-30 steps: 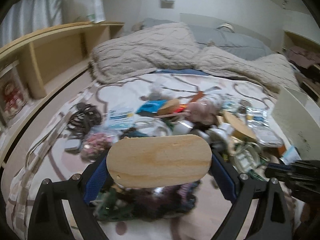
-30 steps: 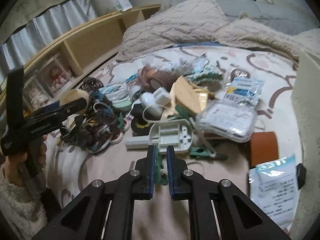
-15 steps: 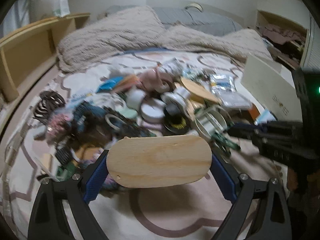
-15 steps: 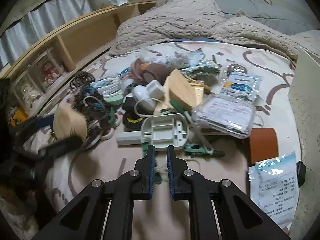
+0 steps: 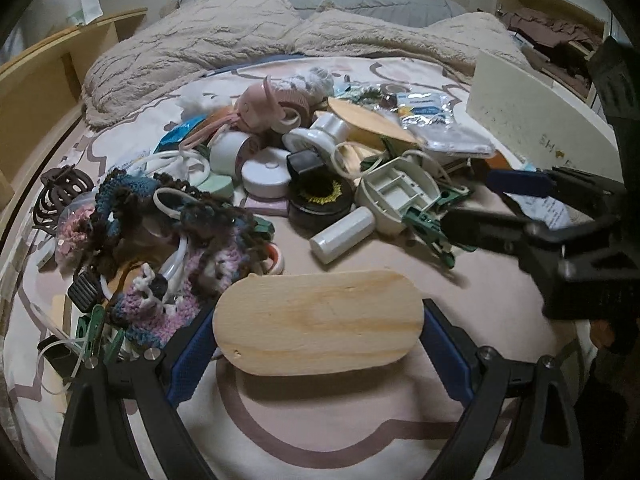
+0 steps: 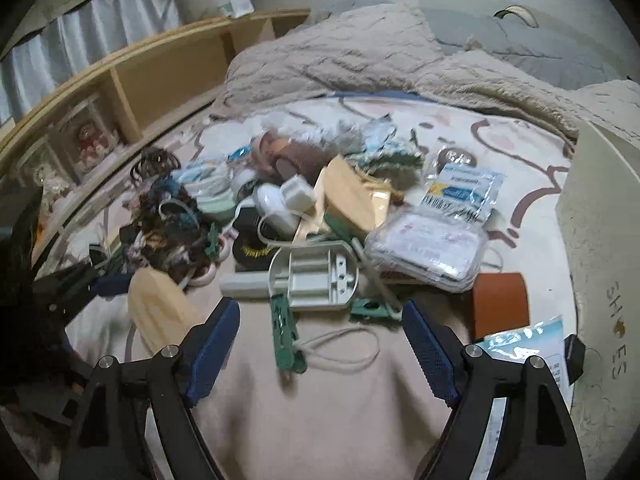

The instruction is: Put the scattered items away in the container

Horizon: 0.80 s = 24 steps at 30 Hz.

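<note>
Since a second ago the right tongs [image 6: 320,344] have spread wide at lower frame, while the left tongs [image 5: 318,356] grip the stiff, light oval wooden board [image 5: 318,322] by its ends, low-centre.

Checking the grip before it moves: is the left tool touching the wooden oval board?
Touching. The left wrist view shows the wooden oval board clamped between the left tool's blue pads.

left wrist: low, near, faces headboard; right wrist: likewise; shared: clutter pile [image 5: 304,184]
</note>
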Tool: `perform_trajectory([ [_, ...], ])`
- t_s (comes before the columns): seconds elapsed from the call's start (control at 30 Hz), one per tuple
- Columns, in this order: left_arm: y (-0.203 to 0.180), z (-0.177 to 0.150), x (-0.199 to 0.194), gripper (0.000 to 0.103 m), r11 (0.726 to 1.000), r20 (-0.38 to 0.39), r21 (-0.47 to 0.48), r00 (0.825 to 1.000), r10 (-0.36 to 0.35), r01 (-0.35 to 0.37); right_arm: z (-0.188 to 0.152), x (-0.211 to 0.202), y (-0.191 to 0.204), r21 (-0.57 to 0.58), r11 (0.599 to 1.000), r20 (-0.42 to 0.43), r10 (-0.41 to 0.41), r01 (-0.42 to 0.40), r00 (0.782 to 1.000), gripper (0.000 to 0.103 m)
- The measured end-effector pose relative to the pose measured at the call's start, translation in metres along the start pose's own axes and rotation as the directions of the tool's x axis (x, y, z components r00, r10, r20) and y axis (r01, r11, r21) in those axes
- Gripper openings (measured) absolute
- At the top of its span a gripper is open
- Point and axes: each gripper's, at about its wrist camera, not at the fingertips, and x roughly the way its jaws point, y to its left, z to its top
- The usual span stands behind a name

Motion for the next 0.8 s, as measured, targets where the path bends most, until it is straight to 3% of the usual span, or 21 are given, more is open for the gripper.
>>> perform_trajectory([
  [0.1, -0.002, -0.002, 0.005, 0.095, 1.000, -0.020, 0.009, 1.000, 0.003, -0.003, -0.003, 0.005, 0.008, -0.026, 0.999, -0.035, 0.026, -0.027, 0.999, 0.083],
  [0.17, -0.005, -0.003, 0.006, 0.095, 1.000, -0.021, 0.021, 1.000, 0.011, -0.010, -0.006, 0.007, 0.015, -0.069, 0.997, -0.044, 0.023, -0.026, 0.999, 0.076],
  [0.3, -0.005, -0.003, 0.006, 0.095, 1.000, -0.022, 0.018, 1.000, 0.008, -0.007, -0.013, 0.018, 0.021, -0.101, 0.994, -0.094, 0.031, -0.041, 0.995, 0.044],
  [0.43, -0.005, -0.003, 0.007, 0.095, 1.000, -0.022, 0.019, 1.000, 0.008, -0.008, -0.016, 0.021, 0.021, -0.116, 0.993, -0.097, 0.011, -0.023, 0.995, 0.026],
  [0.8, 0.012, 0.006, -0.004, 0.095, 0.998, 0.041, -0.068, 0.999, -0.006, 0.009, -0.008, 0.007, 0.017, -0.085, 0.995, -0.042, 0.043, -0.046, 0.998, 0.015],
])
